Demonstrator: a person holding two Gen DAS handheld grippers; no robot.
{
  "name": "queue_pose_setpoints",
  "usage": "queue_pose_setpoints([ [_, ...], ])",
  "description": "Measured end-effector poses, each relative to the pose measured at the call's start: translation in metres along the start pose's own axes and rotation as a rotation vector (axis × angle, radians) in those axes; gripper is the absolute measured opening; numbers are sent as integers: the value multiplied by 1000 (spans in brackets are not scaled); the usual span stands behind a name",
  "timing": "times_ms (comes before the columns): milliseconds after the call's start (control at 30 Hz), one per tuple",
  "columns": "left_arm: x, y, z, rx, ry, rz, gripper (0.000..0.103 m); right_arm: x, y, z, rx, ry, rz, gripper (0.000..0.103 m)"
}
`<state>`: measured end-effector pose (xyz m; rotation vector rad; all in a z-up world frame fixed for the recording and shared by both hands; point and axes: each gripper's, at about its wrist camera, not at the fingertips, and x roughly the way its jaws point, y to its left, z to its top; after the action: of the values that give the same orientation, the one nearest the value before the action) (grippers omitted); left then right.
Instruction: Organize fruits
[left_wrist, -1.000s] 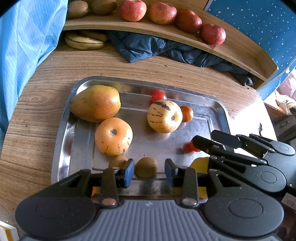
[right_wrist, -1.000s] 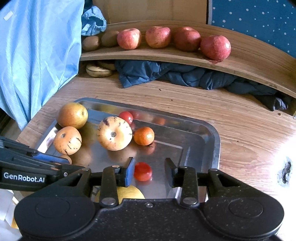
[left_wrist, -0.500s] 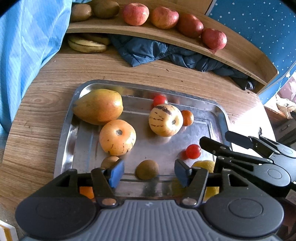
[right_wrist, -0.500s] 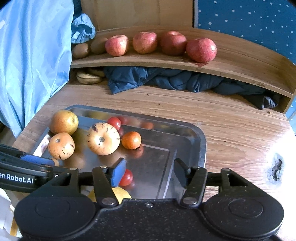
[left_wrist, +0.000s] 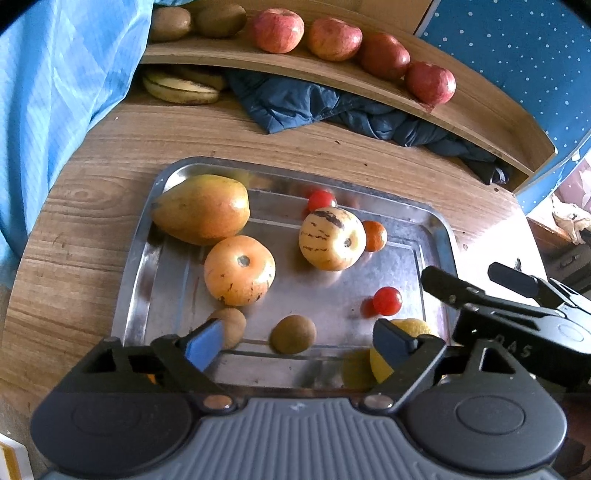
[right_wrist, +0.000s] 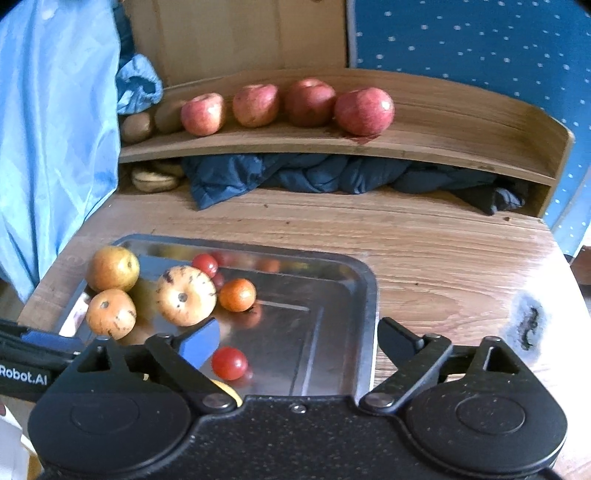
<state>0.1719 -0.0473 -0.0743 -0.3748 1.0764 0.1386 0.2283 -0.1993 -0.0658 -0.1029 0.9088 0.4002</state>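
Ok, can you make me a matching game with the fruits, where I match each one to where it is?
Things:
1. red apples
2. bananas
3. papaya
4. kiwi

Places:
A. in the far left corner of the metal tray
B. in a row on top of the wooden shelf
C. between the open fingers of the left gripper
D. under the shelf, on the table

Pairs: 1-B, 2-D, 3-A, 4-C

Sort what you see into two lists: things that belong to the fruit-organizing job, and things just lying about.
Job: tray, papaya, cherry tomato, kiwi, shelf apples, left claw, right claw.

Lying about: dark jacket, blue cloth.
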Motion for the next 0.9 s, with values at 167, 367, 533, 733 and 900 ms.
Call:
queue_pose_setpoints([
  [167, -3, -2, 0, -2, -8, -6, 99, -6, -8, 1, 48, -9, -27, 100],
  [367, -9, -5, -1, 18, -7, -7, 102, -11, -21, -2, 121, -9, -57, 102],
  [533, -13, -6, -4, 11, -18, -15, 102, -17, -27, -5, 142, -18, -86, 102],
  [733, -21, -6, -7, -3, -43, -24, 102, -25, -28, -7, 146, -35, -96, 102],
  [900, -27, -6, -9, -13, -66, -27, 103, -33, -30, -11, 144, -45, -98, 102],
])
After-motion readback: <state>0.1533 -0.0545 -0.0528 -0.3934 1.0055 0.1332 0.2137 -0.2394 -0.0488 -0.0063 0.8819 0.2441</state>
